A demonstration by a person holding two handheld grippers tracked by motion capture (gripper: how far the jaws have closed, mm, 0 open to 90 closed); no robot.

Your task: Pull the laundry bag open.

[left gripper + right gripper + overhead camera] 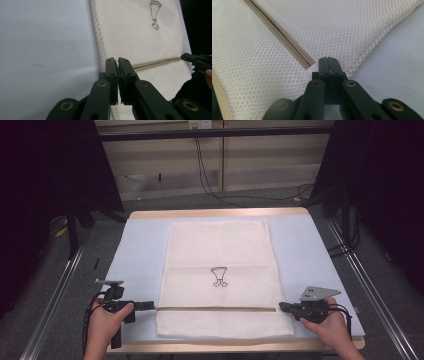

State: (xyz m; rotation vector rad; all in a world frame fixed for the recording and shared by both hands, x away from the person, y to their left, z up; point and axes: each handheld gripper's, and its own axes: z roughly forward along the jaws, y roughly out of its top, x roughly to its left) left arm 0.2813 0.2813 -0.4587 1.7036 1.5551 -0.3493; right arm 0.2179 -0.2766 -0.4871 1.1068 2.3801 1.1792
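Mesh laundry bag (220, 270) lies flat down the middle of the tabletop (310, 255), its near end folded over along a beige zip band (215, 309) near the front edge. Left hand-held gripper (150, 305) sits at the band's left end, jaws pressed together on nothing I can see; right hand-held gripper (283, 307) does likewise at the right end. Best approach, I'd say: pinch both ends level and lift evenly. Bag looks flat, seemingly nothing inside.
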